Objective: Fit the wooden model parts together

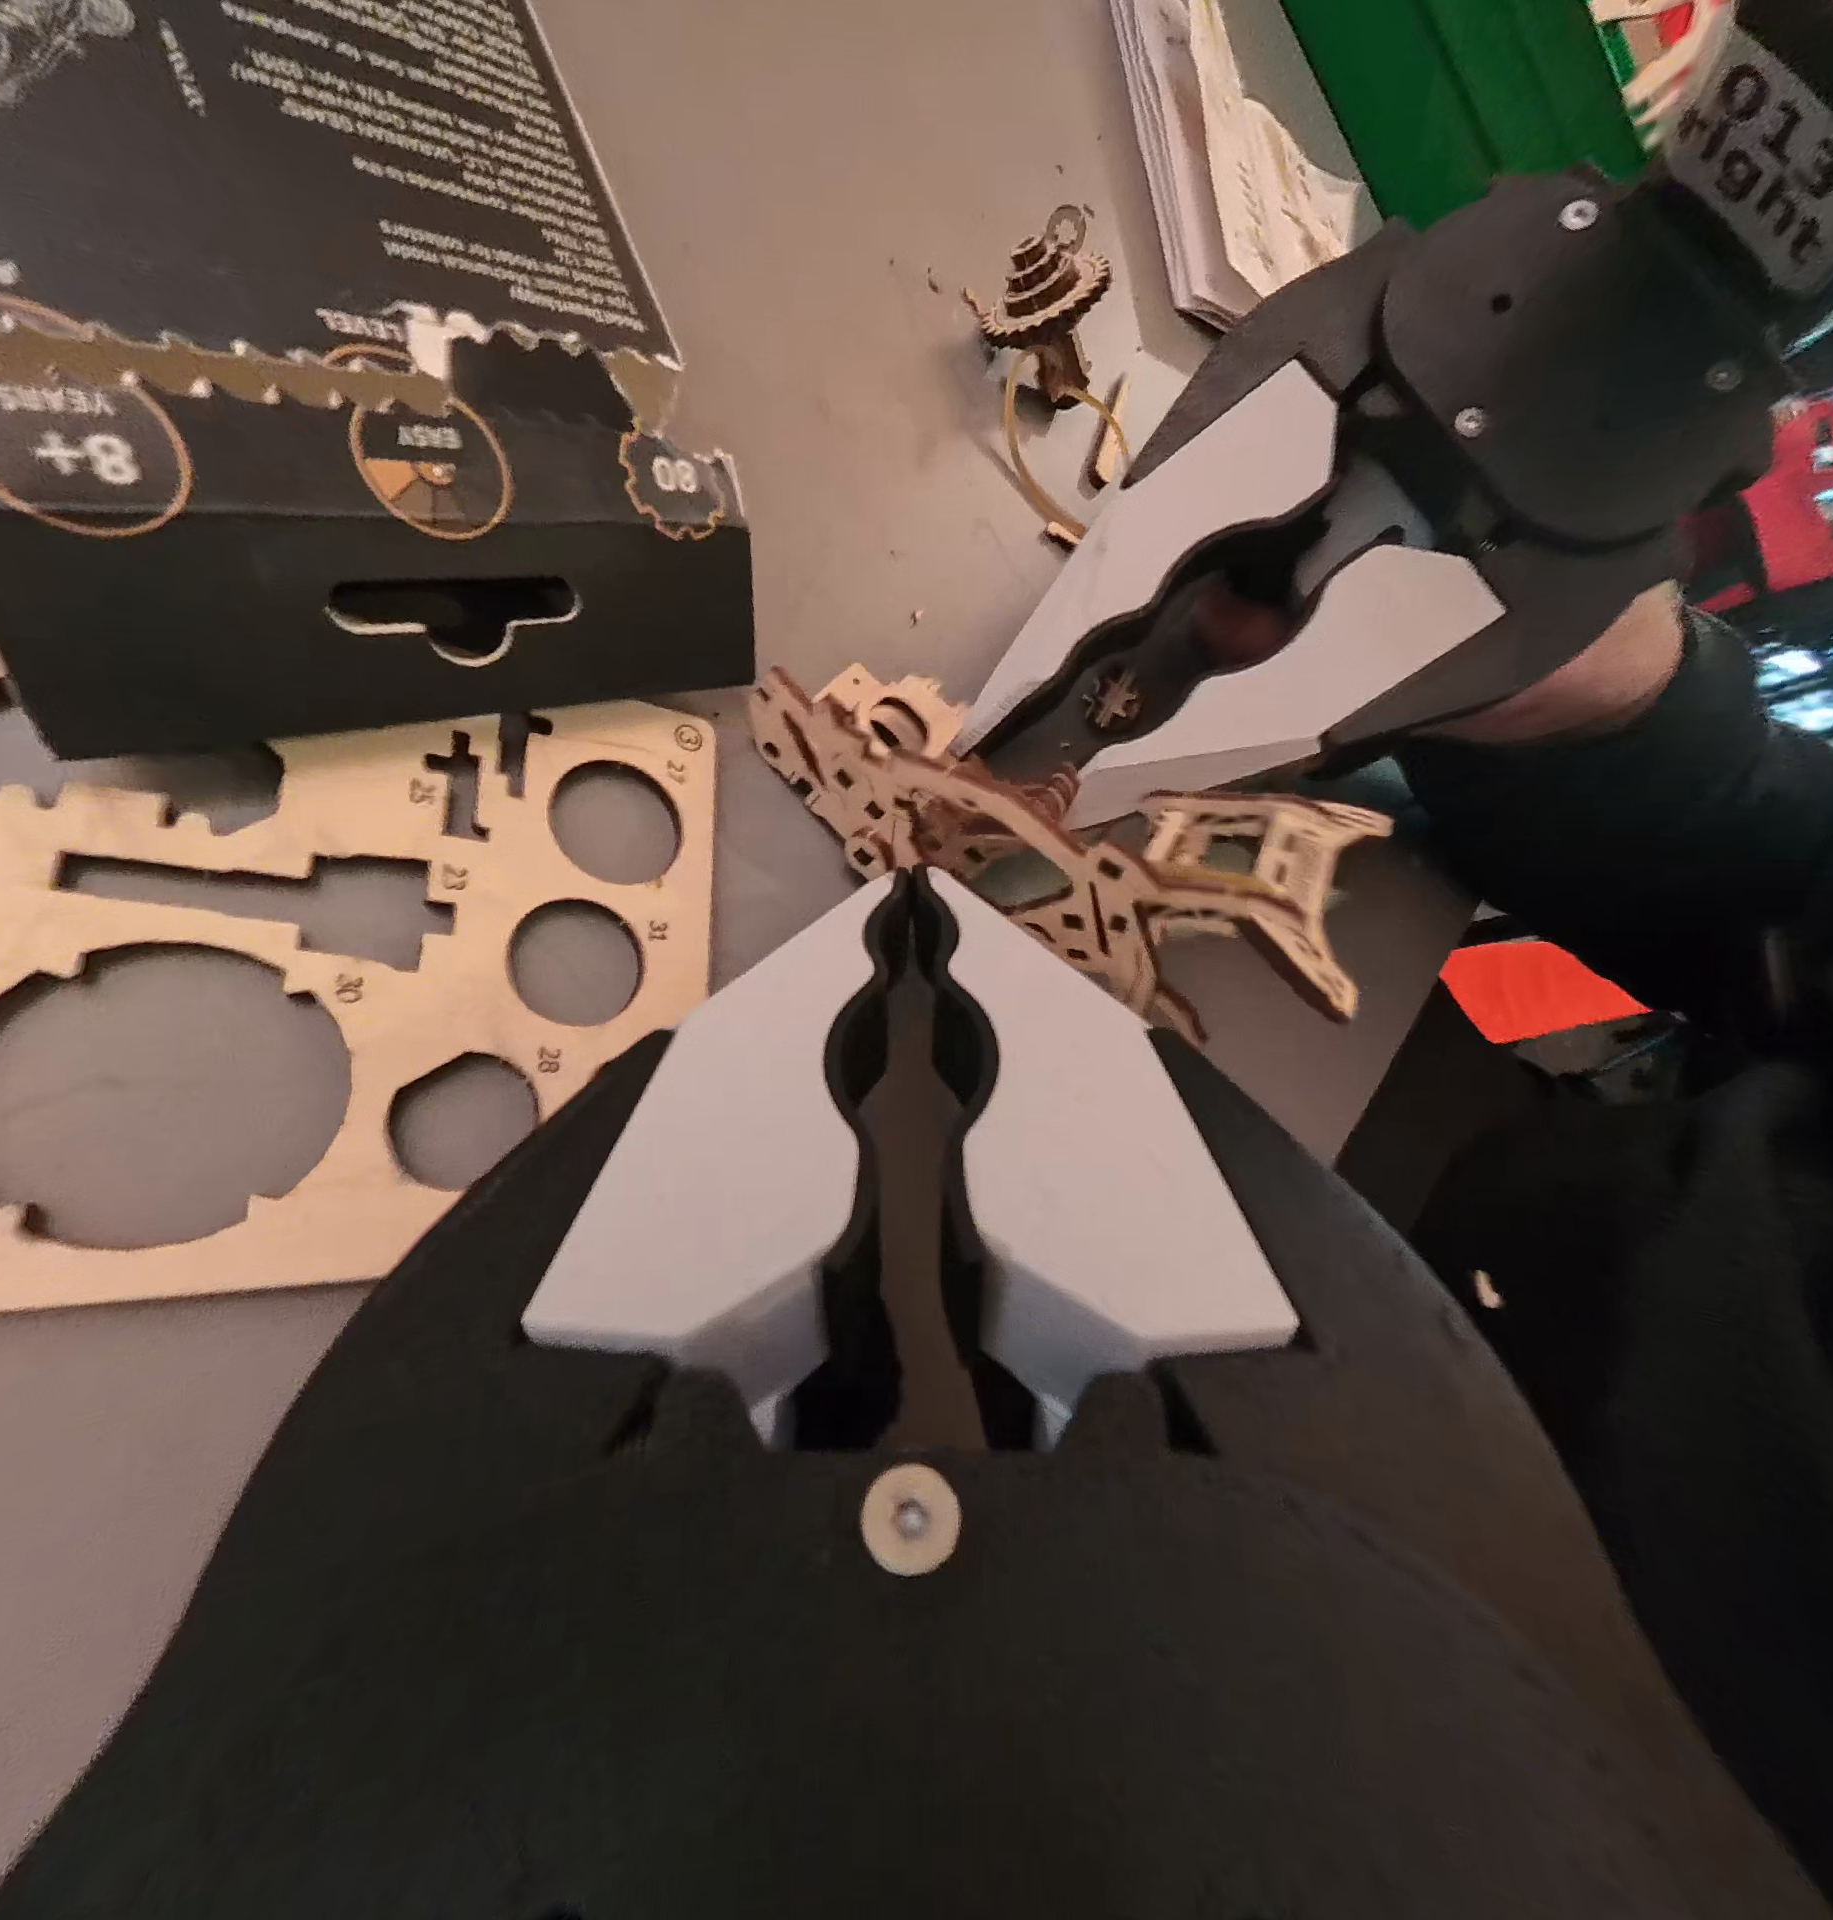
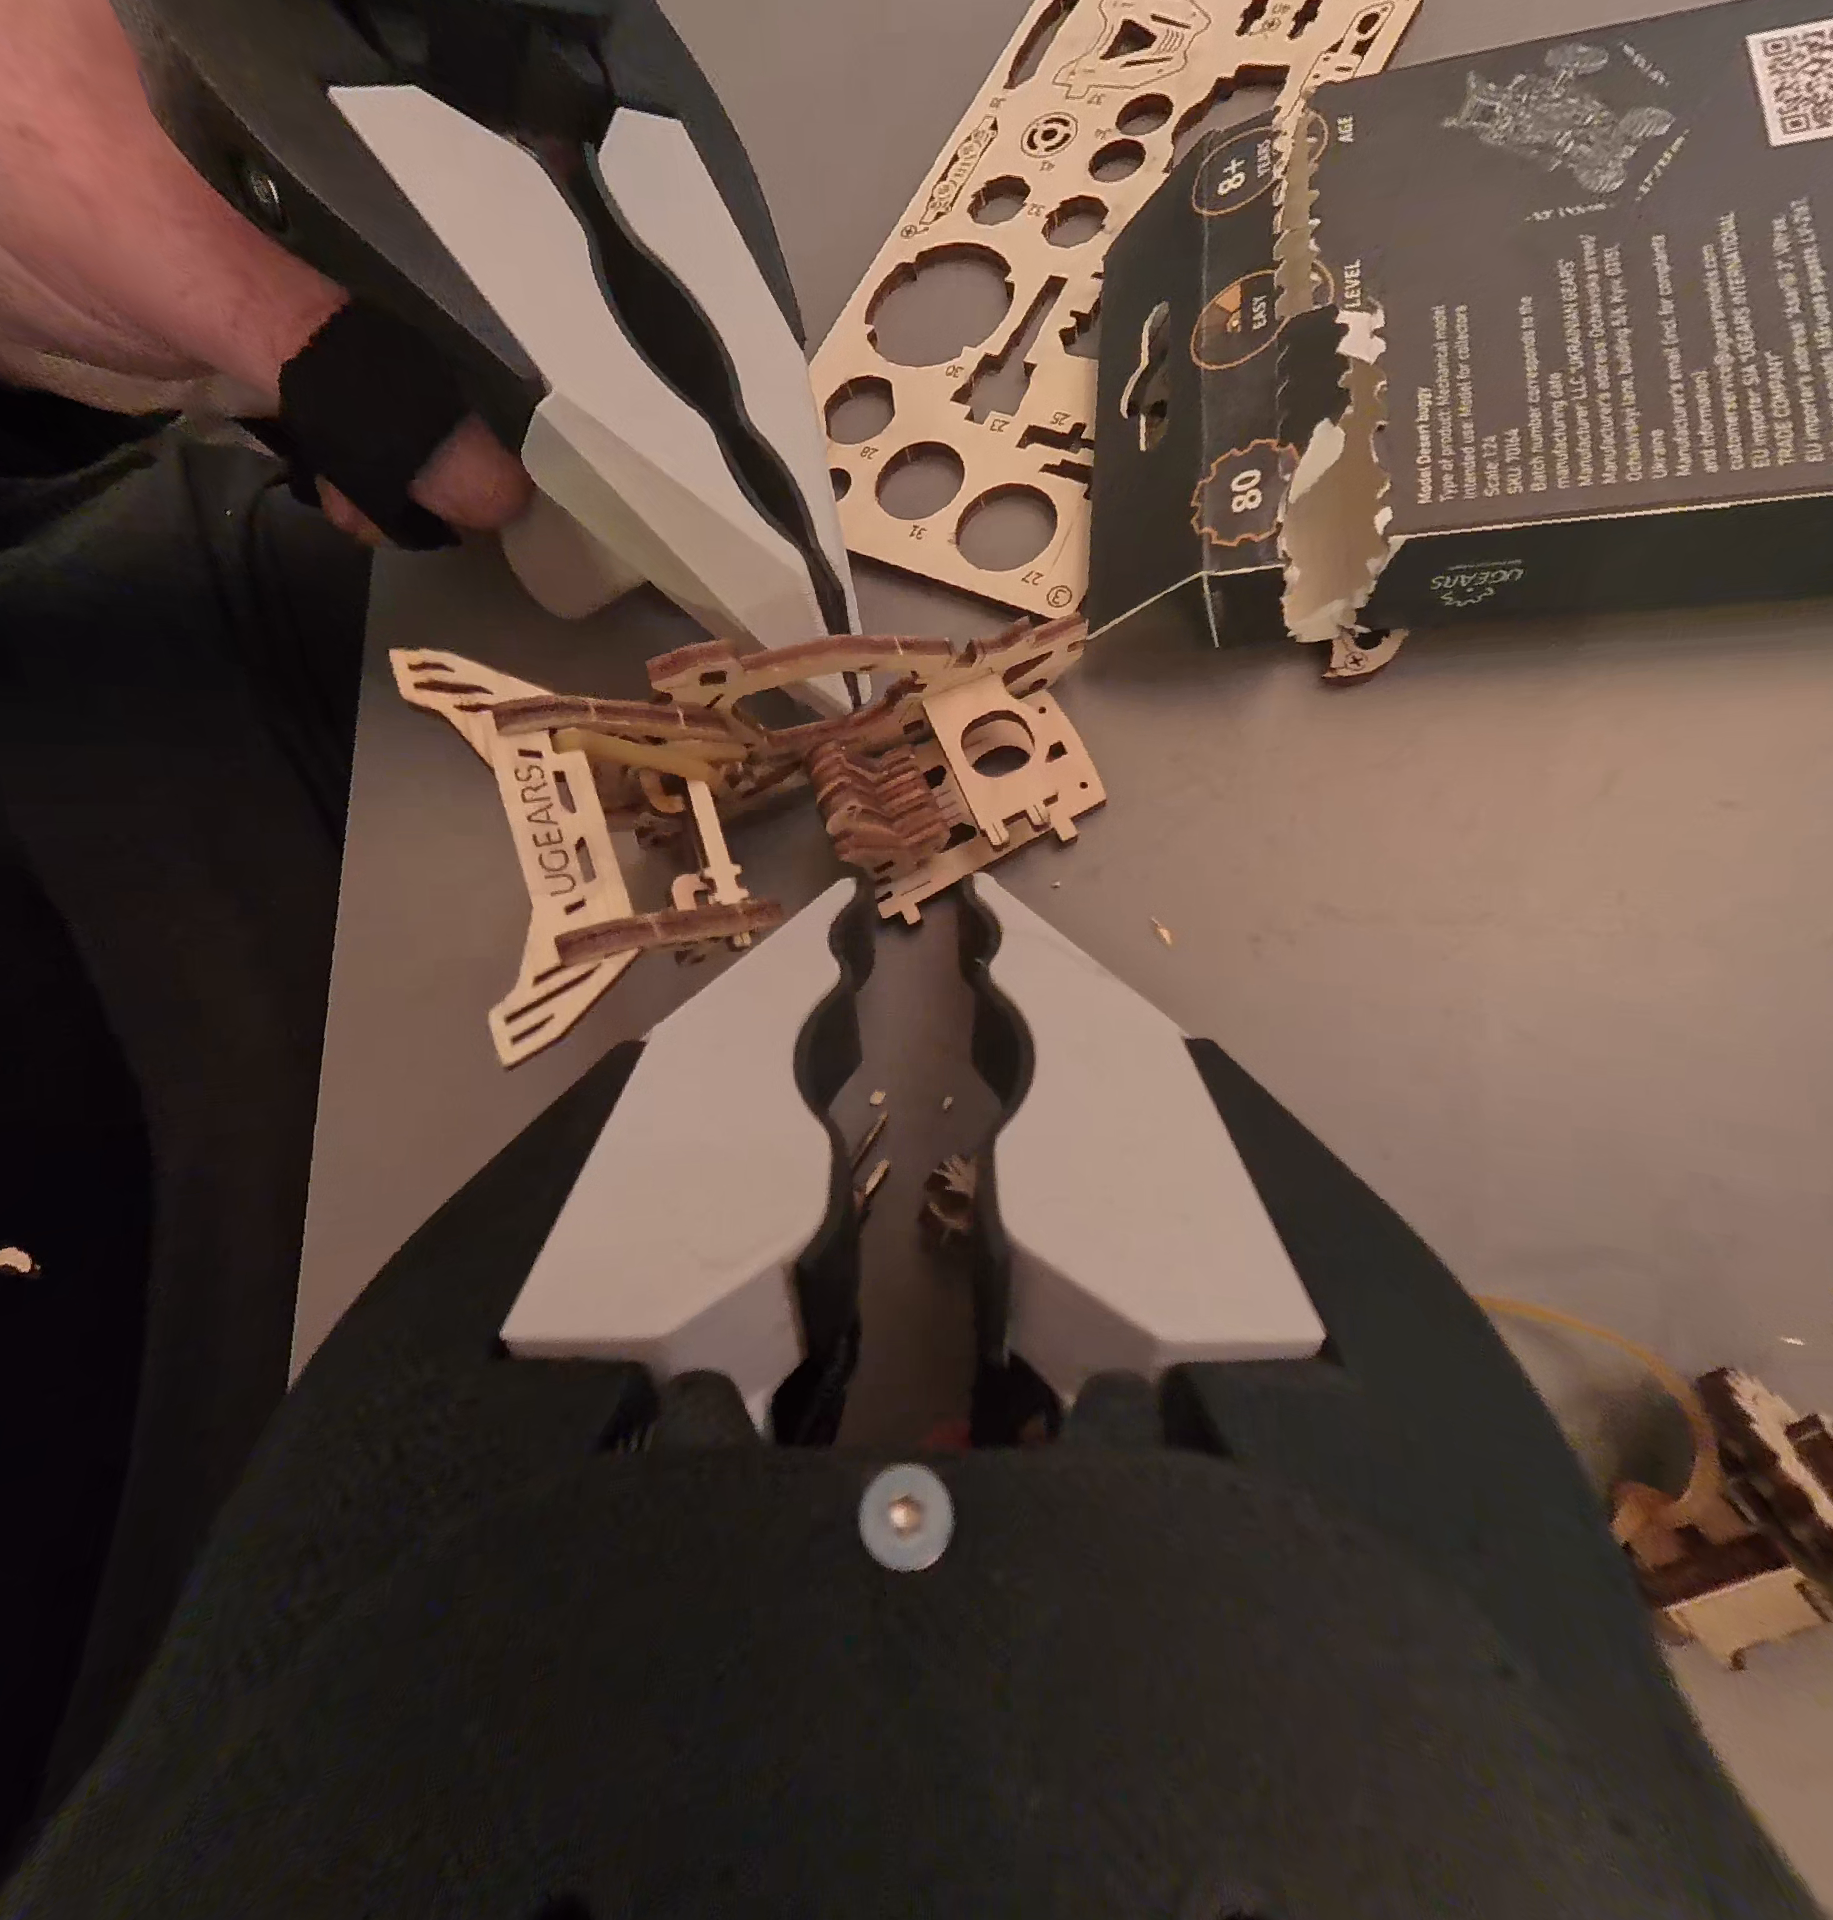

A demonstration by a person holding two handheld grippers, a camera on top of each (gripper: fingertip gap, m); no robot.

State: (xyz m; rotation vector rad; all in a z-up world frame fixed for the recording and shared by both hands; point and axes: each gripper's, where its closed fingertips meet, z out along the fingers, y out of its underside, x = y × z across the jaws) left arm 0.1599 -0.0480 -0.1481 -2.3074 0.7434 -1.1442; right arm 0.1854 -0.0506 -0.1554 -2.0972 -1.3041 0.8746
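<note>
**A:** While both tools are on it, where does the pale laser-cut wooden model frame sit?

**B:** It looks lifted off the grey tabletop near the table's edge, bridged between the two tools. The left gripper has its grey fingers pressed nearly together on a thin edge of the frame. The right gripper is closed most of the way, a slim gap showing between its pads, with a small tabbed block at the frame's middle caught at the tips.

**A:** So what might go wrong?

**B:** My guess is a snapped tab. The plywood is thin and slotted, and two tight pinches pulling at different angles could twist it until a strut cracks. The right hold is only at the very tips, so a push to seat a part could make the block slip out.

**A:** And if it drops?

**B:** It is close to the edge, so it could fall to the floor. The yellowish rubber band looped inside could also spring a loose part free.

**A:** Anything else nearby?

**B:** The emptied plywood parts sheet and the torn black cardboard box lie to one side, a small wooden gear stack farther back. None touches the frame.
</note>
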